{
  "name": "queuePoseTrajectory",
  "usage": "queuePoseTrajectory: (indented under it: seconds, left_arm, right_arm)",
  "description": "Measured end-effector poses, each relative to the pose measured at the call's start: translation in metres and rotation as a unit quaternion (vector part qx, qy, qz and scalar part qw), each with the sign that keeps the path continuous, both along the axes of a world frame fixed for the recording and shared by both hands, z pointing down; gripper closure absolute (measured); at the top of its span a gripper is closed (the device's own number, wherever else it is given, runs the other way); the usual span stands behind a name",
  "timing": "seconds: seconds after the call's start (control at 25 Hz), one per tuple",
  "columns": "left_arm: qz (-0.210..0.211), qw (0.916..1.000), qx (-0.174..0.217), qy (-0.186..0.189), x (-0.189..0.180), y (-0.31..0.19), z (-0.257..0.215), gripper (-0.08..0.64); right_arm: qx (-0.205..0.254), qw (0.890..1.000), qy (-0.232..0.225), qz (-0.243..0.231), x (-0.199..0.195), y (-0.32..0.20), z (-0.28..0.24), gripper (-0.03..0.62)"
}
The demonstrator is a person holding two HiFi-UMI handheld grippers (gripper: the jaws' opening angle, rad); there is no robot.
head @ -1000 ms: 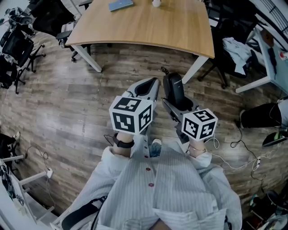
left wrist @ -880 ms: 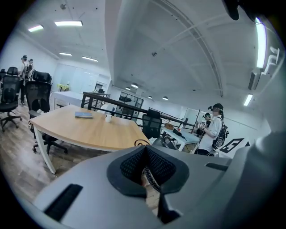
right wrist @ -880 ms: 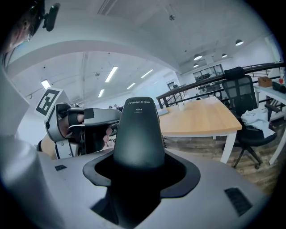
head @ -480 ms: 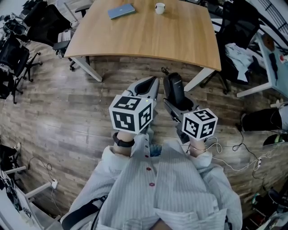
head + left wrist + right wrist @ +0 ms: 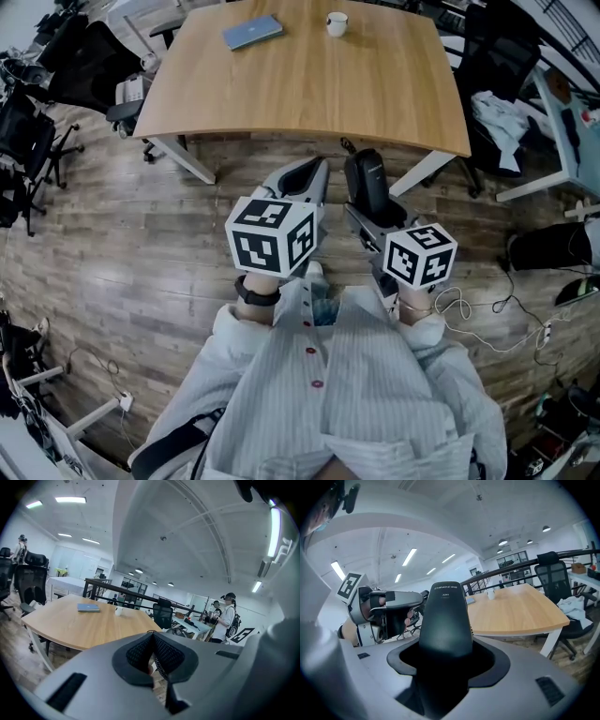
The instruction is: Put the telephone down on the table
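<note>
The room is evenly bright, lit from overhead by ceiling strips that burn out to pure white in the left gripper view. Shadows are soft: a faint one lies under the table on the floor, which carries a pale sheen. All three views bow hard at the edges, and both gripper views darken to black in the corners. Close to the lens, the left gripper and the right gripper look soft and blurred. The telephone is nearly a silhouette, its lower half possibly in shadow. The far room is fairly sharp.
</note>
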State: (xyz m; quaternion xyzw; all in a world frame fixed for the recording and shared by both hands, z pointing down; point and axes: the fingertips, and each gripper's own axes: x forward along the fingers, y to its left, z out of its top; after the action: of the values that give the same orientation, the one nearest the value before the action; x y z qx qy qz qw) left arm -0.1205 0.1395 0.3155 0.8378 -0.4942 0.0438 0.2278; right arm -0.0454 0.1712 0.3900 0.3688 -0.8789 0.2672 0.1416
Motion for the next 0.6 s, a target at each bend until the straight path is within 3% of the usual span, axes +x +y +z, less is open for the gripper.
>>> queuePoseTrajectory:
  seconds: [0.6]
  left_arm:
    - [0.014, 0.9998, -0.01, 0.006, -0.013, -0.02, 0.011, 0.551]
  right_arm:
    - [-0.014, 0.999, 0.018, 0.026, 0.006, -0.022, 0.012, 0.301]
